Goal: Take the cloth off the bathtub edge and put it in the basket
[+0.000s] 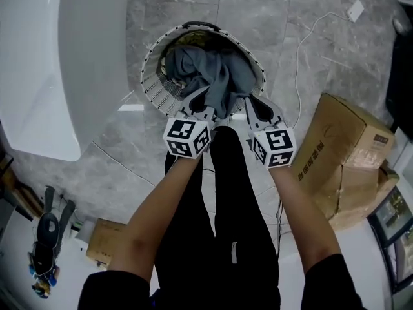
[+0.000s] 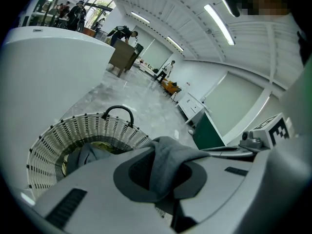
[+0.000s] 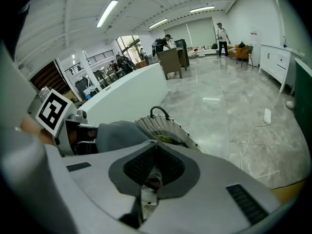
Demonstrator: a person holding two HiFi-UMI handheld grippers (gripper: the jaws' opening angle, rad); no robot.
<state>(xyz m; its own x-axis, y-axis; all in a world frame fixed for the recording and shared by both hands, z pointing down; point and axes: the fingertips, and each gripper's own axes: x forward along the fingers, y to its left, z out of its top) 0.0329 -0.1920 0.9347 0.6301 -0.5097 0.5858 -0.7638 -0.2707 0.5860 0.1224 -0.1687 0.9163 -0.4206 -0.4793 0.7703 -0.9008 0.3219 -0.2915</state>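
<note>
A grey cloth (image 1: 216,76) hangs over the near rim of a white wicker basket (image 1: 155,76), most of it lying inside. My left gripper (image 1: 199,99) is shut on one near edge of the cloth and my right gripper (image 1: 249,103) on the other, both just above the rim. In the left gripper view the cloth (image 2: 168,157) bunches up out of the closed jaws of that gripper (image 2: 165,172), with the basket (image 2: 73,130) just beyond. In the right gripper view the gripper (image 3: 152,172) pinches a thin edge with a white tag, and the cloth (image 3: 117,133) bulges to the left.
The white bathtub (image 1: 58,63) fills the left. A large cardboard box (image 1: 342,154) stands at the right and a smaller one (image 1: 103,241) at the lower left. A white cable (image 1: 300,50) with a plug runs over the grey marble floor. My legs stand just behind the basket.
</note>
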